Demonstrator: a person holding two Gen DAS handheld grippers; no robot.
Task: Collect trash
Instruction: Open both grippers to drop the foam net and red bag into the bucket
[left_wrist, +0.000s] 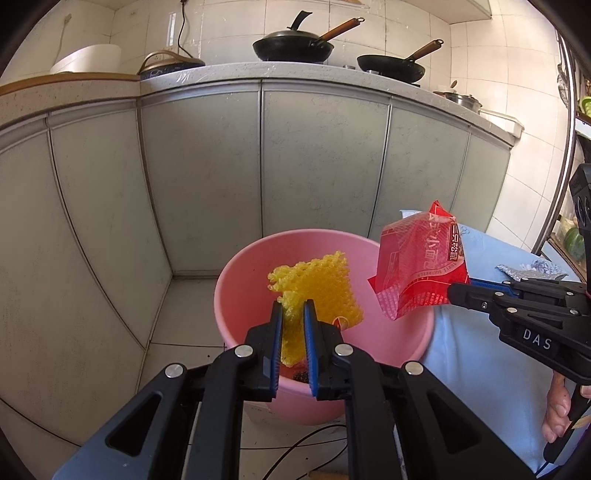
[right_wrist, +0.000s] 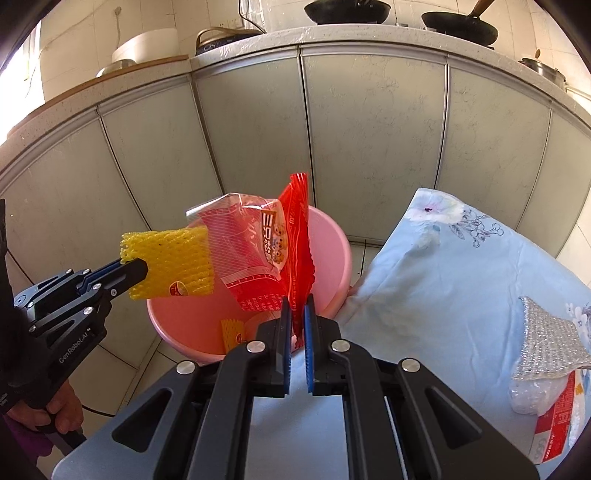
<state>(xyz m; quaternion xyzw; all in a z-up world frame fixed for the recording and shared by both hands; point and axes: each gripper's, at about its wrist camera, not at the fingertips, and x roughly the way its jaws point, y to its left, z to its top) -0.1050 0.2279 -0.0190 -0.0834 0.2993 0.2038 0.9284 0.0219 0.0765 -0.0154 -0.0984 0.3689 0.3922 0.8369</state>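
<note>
My left gripper (left_wrist: 293, 308) is shut on a yellow foam net (left_wrist: 317, 291) and holds it over the pink bucket (left_wrist: 236, 295). It also shows in the right wrist view (right_wrist: 138, 271) with the net (right_wrist: 173, 264). My right gripper (right_wrist: 298, 304) is shut on a red snack wrapper (right_wrist: 258, 251) above the bucket (right_wrist: 332, 236). In the left wrist view the right gripper (left_wrist: 456, 290) holds the wrapper (left_wrist: 421, 269) at the bucket's right rim. A small yellow net piece (right_wrist: 232, 332) lies inside the bucket.
A table with a light blue floral cloth (right_wrist: 443, 280) stands right of the bucket, bearing a silver glittery wrapper (right_wrist: 550, 336) and a red-and-white packet (right_wrist: 554, 421). Grey cabinet doors (left_wrist: 314, 158) stand behind. A black cable (left_wrist: 306, 443) lies on the tiled floor.
</note>
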